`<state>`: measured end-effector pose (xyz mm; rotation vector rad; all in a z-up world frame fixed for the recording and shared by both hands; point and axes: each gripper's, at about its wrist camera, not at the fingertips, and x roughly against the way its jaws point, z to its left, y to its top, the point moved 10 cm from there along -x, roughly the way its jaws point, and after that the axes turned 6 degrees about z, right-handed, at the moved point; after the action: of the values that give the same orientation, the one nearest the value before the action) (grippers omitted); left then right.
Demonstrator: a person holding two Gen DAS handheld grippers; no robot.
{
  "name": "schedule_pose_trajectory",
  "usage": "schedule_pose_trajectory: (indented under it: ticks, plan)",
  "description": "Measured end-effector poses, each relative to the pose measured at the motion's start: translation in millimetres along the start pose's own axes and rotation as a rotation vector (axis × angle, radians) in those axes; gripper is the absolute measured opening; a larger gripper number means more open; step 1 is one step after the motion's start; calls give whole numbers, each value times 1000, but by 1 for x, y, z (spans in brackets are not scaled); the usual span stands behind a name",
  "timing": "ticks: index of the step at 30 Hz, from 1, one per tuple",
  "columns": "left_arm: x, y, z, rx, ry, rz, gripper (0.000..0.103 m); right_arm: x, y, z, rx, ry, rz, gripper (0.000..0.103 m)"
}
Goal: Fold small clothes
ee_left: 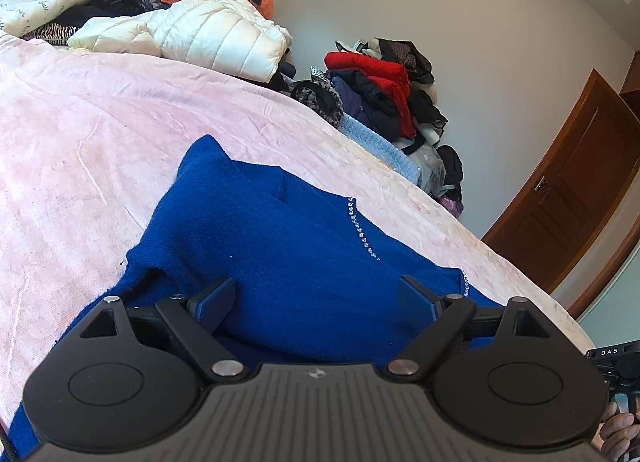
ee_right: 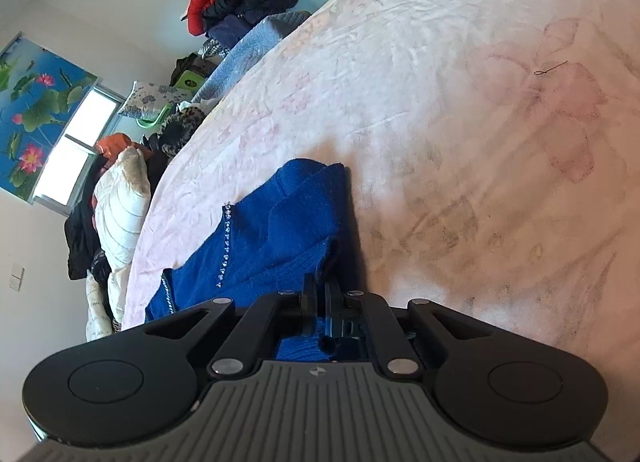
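A blue knit sweater (ee_left: 272,229) with a line of rhinestones (ee_left: 362,232) lies partly folded on the pink bedspread (ee_left: 100,133). My left gripper (ee_left: 316,286) hovers just over its near part, jaws wide apart with only flat cloth under them. In the right wrist view the same sweater (ee_right: 280,221) runs away from me on the bedspread (ee_right: 440,101). My right gripper (ee_right: 320,282) is shut on a ribbed edge of the sweater, and a fold of cloth rises from between its fingers.
A white puffer jacket (ee_left: 208,29) and dark clothes lie at the bed's far end. A heap of red and dark garments (ee_left: 380,93) sits beyond the bed's side, near a brown door (ee_left: 568,189). A hand (ee_left: 618,430) shows at the lower right.
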<state>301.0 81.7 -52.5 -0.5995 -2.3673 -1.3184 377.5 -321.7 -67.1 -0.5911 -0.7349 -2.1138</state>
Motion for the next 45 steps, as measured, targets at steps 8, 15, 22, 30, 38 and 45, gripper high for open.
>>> schedule_pose_trajectory:
  ticks: [8, 15, 22, 30, 38, 45]
  plan:
    - [-1, 1, -6, -45, 57, 7, 90, 32, -3, 56, 267, -69, -160, 25]
    - [-36, 19, -22, -242, 207, 76, 90, -32, -47, 80, 640, -286, -6, 37]
    - [-71, 23, -2, -405, 332, 197, 100, -28, -70, 68, 837, -342, 4, 34]
    - [-32, 31, -7, -415, 294, 200, 103, -6, -74, 78, 794, -327, -47, 49]
    - [-13, 42, -48, -561, 226, 95, 103, 3, -81, 113, 891, -233, -79, 69]
    - [-103, 83, -57, -599, 208, 227, 103, -56, 2, 134, 979, -293, -34, 70]
